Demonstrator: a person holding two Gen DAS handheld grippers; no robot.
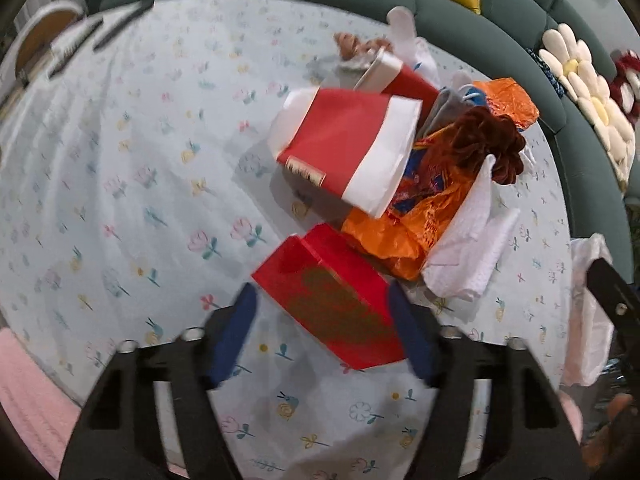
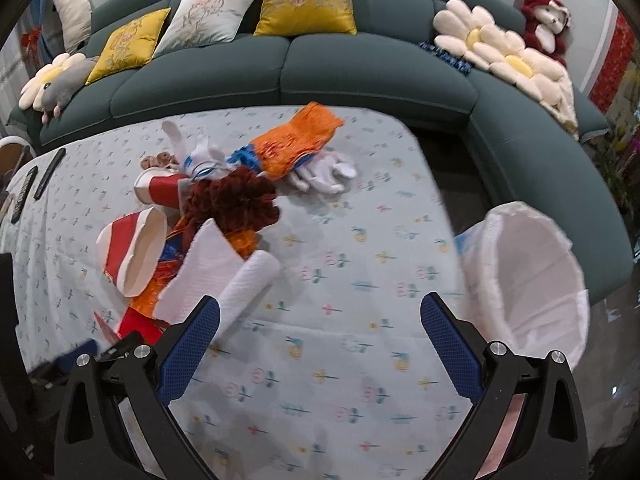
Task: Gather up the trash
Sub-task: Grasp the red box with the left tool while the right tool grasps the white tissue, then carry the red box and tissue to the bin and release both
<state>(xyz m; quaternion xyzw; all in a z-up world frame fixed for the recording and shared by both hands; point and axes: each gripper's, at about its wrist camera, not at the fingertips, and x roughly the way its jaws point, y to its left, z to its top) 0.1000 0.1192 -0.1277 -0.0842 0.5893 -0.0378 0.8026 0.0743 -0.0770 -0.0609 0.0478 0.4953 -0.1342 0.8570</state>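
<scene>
A pile of trash lies on the flowered tablecloth [image 1: 120,184]: a red box [image 1: 332,296], red-and-white paper cups [image 1: 352,148], orange wrappers [image 1: 404,232], white tissue [image 1: 472,240] and a brown pompom [image 1: 492,140]. My left gripper [image 1: 322,308] is open, its blue fingers on either side of the red box. My right gripper [image 2: 320,320] is open and empty above the cloth, right of the rolled tissue [image 2: 248,280]. The pile shows in the right wrist view with a cup [image 2: 132,256], wrapper [image 2: 296,144] and pompom [image 2: 236,200].
A bin lined with a white bag [image 2: 532,276] stands at the table's right edge. A green sofa [image 2: 320,68] with cushions and plush toys curves behind. Remote controls [image 2: 48,172] lie at the far left of the table. White gloves [image 2: 324,172] lie beyond the pile.
</scene>
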